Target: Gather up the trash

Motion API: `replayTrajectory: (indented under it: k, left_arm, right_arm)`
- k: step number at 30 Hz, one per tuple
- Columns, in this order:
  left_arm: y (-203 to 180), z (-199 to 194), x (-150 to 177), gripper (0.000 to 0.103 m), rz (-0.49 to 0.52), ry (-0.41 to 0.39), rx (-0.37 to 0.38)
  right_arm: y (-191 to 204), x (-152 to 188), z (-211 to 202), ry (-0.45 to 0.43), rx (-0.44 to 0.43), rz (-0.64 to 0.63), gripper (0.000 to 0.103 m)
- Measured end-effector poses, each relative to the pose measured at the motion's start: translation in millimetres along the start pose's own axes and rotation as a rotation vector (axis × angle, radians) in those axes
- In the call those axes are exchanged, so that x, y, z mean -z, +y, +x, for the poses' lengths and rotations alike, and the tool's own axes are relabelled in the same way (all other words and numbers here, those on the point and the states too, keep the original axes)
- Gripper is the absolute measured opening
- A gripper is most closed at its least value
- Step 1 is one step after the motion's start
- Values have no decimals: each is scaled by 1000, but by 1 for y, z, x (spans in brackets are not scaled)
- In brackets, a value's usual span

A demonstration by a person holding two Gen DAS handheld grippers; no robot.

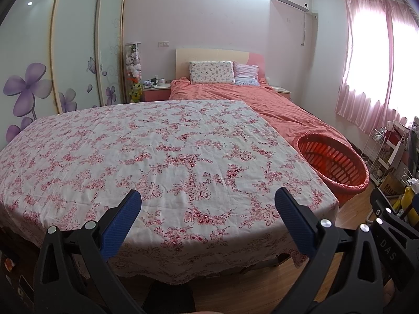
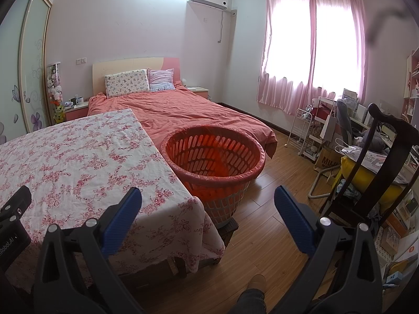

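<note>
A table under a pink floral cloth (image 1: 162, 157) fills the left wrist view; no trash shows on it. It also shows in the right wrist view (image 2: 78, 157). An orange slatted basket (image 2: 213, 157) lined with a red bag stands just right of the table, also seen in the left wrist view (image 1: 332, 162). My left gripper (image 1: 208, 204) is open and empty over the table's near edge. My right gripper (image 2: 208, 204) is open and empty, in front of the basket above the wooden floor.
A bed with an orange cover (image 2: 183, 112) lies behind the table. A dark wooden chair (image 2: 377, 162) with a yellow cushion, a white rack (image 2: 303, 130) and cluttered boxes stand at the right. Wardrobe doors (image 1: 65, 52) line the left wall. My shoe (image 2: 256, 282) is on the floor.
</note>
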State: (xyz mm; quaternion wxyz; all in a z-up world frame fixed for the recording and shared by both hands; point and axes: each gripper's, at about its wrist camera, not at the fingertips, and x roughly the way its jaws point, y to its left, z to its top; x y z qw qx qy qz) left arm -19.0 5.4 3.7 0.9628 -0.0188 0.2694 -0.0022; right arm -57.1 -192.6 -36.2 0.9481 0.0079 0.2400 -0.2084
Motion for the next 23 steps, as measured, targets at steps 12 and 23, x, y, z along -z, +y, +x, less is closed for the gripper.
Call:
replayTrajectory:
  k: [12, 23]
  left_arm:
    - [1, -1, 1, 100, 6, -2, -4]
    - [1, -2, -1, 100, 17, 0, -11]
  right_arm:
    - [0, 0, 0, 0, -1, 1, 99]
    - [-1, -1, 0, 1, -1, 1, 99]
